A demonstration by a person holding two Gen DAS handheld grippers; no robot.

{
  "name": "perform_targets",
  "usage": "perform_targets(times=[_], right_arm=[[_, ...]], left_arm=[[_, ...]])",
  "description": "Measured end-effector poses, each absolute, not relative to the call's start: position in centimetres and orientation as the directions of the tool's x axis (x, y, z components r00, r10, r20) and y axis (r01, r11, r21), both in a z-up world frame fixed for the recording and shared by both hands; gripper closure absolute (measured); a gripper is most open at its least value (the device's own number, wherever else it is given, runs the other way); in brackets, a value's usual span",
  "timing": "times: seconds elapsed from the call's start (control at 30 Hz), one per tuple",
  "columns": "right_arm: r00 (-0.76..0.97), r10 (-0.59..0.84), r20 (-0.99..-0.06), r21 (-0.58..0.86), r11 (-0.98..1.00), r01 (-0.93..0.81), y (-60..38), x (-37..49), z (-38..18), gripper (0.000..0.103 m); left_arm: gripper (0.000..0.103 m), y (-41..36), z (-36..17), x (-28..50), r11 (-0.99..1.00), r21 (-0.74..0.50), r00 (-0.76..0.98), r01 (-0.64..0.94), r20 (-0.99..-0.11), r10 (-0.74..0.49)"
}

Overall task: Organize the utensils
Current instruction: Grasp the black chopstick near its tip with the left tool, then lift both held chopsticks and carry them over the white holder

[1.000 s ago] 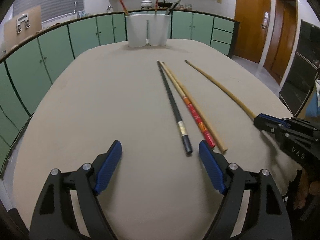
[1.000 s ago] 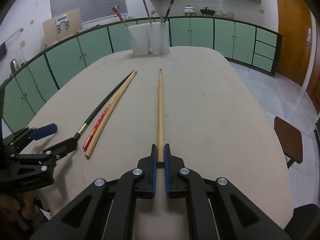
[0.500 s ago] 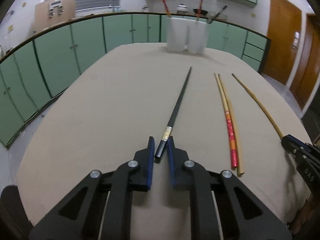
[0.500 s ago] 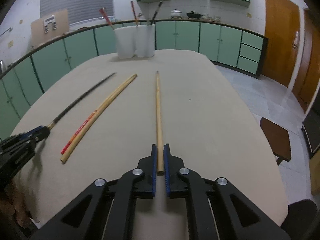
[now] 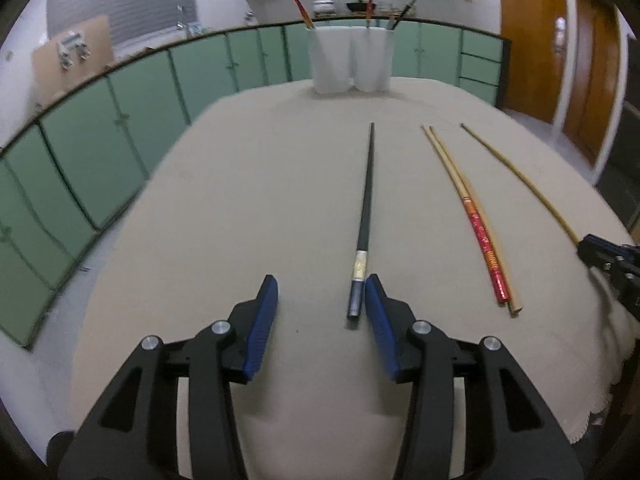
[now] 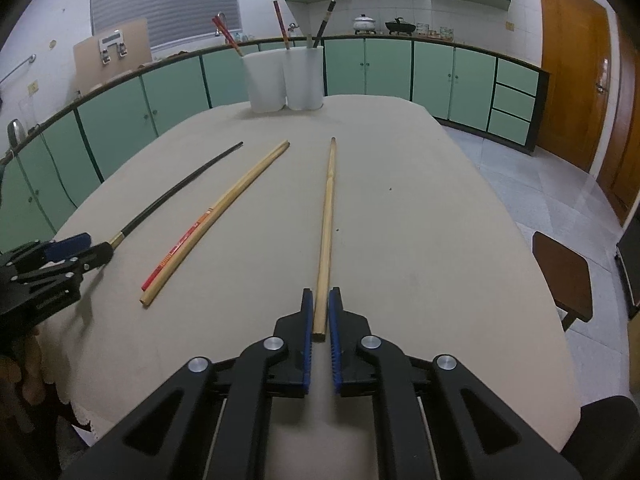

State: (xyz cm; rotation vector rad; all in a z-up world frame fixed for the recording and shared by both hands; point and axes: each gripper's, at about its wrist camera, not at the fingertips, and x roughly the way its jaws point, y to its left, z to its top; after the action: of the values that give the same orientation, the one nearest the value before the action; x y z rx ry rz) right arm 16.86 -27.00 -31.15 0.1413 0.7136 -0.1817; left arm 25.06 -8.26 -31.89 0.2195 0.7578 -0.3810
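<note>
Blue-padded left gripper (image 5: 318,312) at near edge of the beige cloth-covered table (image 5: 248,216), jaws spread wide. Right pad touches or sits just beside the butt of the long black chopstick with pale band and dark blue end (image 5: 365,216); left pad well apart from it. Chopstick lies flat, pointing away toward the holders. Nothing gripped on this side. Judgement: the stick lies off-centre in the gap, so the jaws need re-centring before they can close on it squarely.

Right gripper (image 6: 321,320), blue pads pressed nearly together on the butt end of the plain light-wood chopstick (image 6: 327,224). Held at the very end, shaft running straight ahead along the fingers. Judgement: an end-grip keeps the whole length free to drop tip-first into a holder. Whether the far tip has left the cloth, cannot tell.

Between the two: a pair lying side by side and touching, one red-patterned wooden chopstick (image 5: 482,240) and one plain tan wooden chopstick (image 5: 510,284), butts toward the near edge. Untouched.

Far end of table: two white cylindrical holders (image 6: 284,78), touching each other, upright. They already hold three sticks leaning outward: red, red-and-tan, black. Judgement: likely destinations, sorted by kind; four sticks not yet put away.

Beyond: green cabinet fronts (image 6: 172,92), wooden door (image 6: 572,64).
</note>
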Motion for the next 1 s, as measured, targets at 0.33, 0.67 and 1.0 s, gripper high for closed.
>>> perform_targets(times=[0.33,0.67,1.0], right_arm=[[0.747,-0.128,-0.652,0.049,0.976,0.210,-26.7,17.0,-31.3,0.093],[0.745,-0.101,-0.659,0.069,0.979,0.193,-26.6,16.5,-31.1,0.086],[0.731,-0.068,-0.679,0.120,0.972,0.201,-27.6,16.1,-28.8,0.096]], left_arm=[[0.097,-8.4,-32.0,25.1,0.886,-0.076,0.614,0.458,-0.693,-0.377],[0.087,-9.9,-31.8,21.1,0.906,-0.080,0.618,0.415,-0.707,-0.345],[0.097,-9.7,-29.8,20.8,0.901,-0.058,0.624,0.429,-0.702,-0.342]])
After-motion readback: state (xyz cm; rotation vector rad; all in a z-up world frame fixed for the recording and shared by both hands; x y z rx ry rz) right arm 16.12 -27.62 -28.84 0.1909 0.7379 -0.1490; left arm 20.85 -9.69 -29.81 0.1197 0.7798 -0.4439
